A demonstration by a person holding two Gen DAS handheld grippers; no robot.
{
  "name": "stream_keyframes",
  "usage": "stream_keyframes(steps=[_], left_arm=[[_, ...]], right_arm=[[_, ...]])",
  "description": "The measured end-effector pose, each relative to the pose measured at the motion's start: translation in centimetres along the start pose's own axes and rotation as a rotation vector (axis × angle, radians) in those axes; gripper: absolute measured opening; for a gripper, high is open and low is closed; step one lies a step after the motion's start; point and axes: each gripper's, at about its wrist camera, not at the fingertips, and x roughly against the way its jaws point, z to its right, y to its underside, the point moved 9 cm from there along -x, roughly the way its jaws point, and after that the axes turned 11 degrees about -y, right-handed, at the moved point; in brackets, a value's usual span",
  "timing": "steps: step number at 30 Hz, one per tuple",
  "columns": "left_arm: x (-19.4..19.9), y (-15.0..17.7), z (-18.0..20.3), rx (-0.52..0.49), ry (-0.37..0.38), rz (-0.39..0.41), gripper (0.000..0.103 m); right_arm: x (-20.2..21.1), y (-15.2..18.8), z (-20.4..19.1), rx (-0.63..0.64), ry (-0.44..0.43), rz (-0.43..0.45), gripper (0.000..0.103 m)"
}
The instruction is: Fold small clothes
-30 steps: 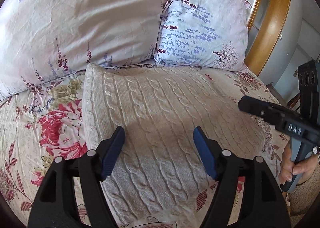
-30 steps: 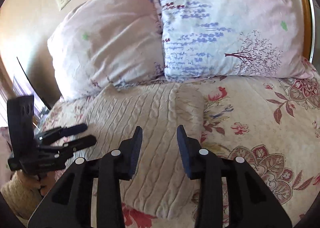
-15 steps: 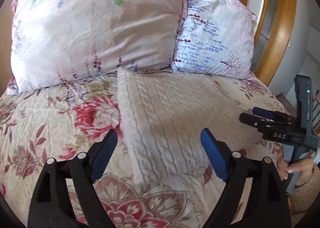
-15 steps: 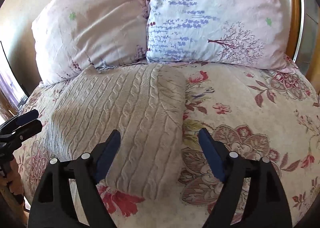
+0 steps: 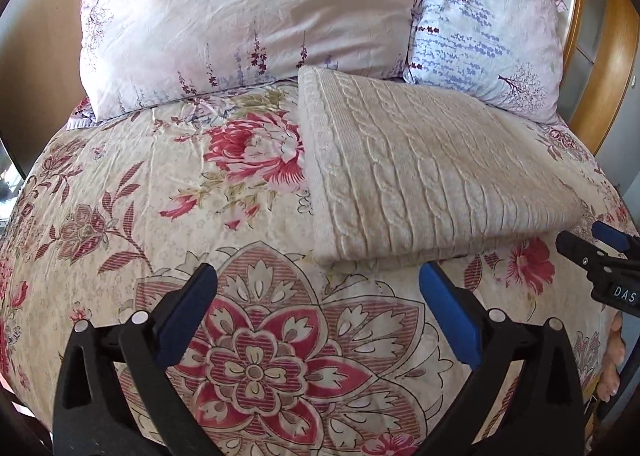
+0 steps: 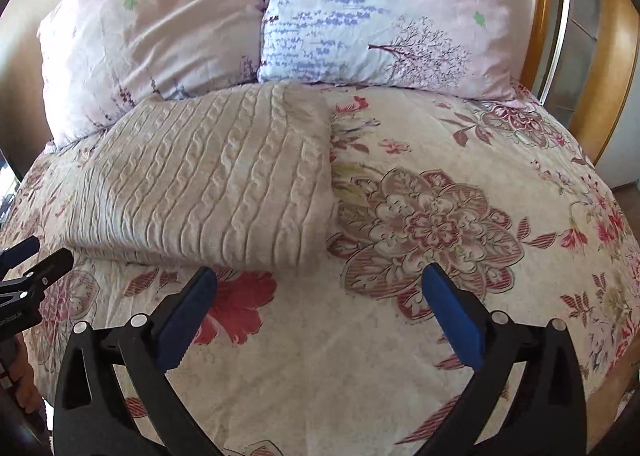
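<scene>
While both claws hang over a bed with a floral cream-and-red cover [image 5: 120, 184], a folded cream cable-knit sweater [image 5: 420, 184] lies ahead near two pale flowered pillows [image 5: 248, 16]. From the left claw [image 5: 316, 288], its jaws spread wide after just opening and holding nothing, the sweater sits ahead and to the right, close by. From the right claw [image 6: 318, 286], equally spread, just opened and empty, it sits ahead and left. Its knit ribs run away from both, neither claw clearly nearer.

Sweater [image 5: 420, 172] on bedspread [image 5: 160, 216], before pillows [image 5: 248, 12]
</scene>
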Motion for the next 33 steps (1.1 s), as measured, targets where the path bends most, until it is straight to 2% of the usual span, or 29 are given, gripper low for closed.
stream_keyframes(steps=[4,8,12,15,33], left_arm=[[-0.6,0.7,1.1,-0.021,0.008,-0.038,0.101],[-1.1,1.2,2.1,-0.040,0.020,-0.061,0.101],[-2.0,1.7,2.4,-0.059,-0.002,-0.093,0.101],[-2.0,1.8,2.6,-0.070,-0.019,-0.073,0.101],[-2.5,1.4,2.7,-0.077,-0.005,-0.069,0.101]], right_arm=[[-0.9,0.9,-1.2,-0.003,-0.035,-0.038,0.102],[-1.7,1.6,-2.1,0.026,-0.019,-0.061,0.102],[-2.2,1.9,-2.5,0.042,-0.001,-0.075,0.102],[-2.4,1.9,-2.4,0.056,0.014,-0.076,0.102],[-2.3,2.0,-2.4,0.052,0.008,-0.057,0.102]])
